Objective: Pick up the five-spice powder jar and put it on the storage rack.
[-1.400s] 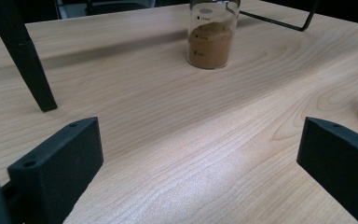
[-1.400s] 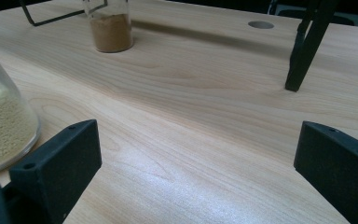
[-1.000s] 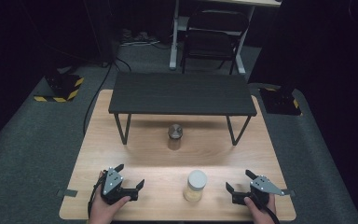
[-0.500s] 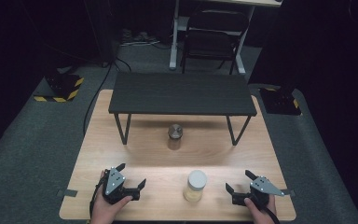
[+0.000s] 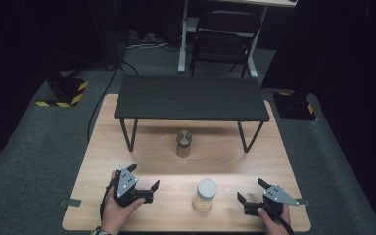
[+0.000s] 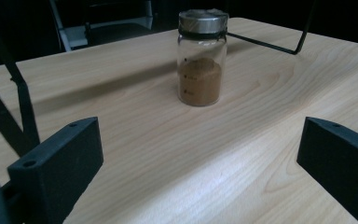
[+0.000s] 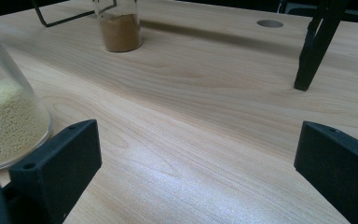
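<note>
Nearby, a white-lidded jar [image 5: 205, 194] holding pale yellow granules is standing on the wooden table [image 5: 103, 147] between the two grippers, just beside the right gripper [image 5: 249, 190]. A metal-lidded jar [image 5: 183, 143] of brown powder is sitting farther off, ahead of the left gripper [image 5: 143, 176]. Both grippers are resting wide apart, gripping nothing.

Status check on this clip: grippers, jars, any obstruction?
Left gripper open, empty; right gripper open, empty. White-lidded jar upright between them, untouched. Brown-powder jar by the black shelf. Nothing in the way.
</note>
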Demonstrator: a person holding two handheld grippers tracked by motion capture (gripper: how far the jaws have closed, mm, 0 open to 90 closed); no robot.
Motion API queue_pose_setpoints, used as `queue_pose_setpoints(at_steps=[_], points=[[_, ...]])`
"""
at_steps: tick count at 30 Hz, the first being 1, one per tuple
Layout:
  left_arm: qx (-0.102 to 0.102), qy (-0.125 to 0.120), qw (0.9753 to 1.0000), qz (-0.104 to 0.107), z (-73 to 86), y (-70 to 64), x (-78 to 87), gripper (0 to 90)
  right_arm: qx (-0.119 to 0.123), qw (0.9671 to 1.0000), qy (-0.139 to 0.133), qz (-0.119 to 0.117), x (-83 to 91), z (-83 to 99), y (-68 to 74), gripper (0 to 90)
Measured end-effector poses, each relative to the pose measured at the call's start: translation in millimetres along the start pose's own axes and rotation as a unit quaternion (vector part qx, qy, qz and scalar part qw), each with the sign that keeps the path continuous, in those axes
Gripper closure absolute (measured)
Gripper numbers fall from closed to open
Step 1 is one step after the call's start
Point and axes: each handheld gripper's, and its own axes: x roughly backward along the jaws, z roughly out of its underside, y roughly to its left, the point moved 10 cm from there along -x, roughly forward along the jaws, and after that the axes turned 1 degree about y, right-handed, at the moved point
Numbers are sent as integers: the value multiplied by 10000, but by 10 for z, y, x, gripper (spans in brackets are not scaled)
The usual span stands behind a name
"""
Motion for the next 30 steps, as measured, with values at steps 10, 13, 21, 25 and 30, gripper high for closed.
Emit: queue_pose_setpoints(at_steps=[10, 13, 21, 25, 30], points=[[-74, -99, 9999, 49, -181, -59, -209, 4, -33, 10000, -10, -18, 2, 2, -7, 2], [-69, -131, 9999, 72, -236, -90, -340, 5, -45, 10000, -17, -27, 3, 3, -11, 2], [-58, -133, 9998, 151, -331, -128, -687, 7, -72, 10000, -16, -37, 4, 3, -19, 2], [-6, -133, 9997, 190, -365, -137, -871, 11, -77, 10000, -16, -49, 4, 3, -22, 2], [49, -136, 9997, 206, -388, -135, -1024, 13, -114, 9999, -19, -77, 1, 3, -34, 2]])
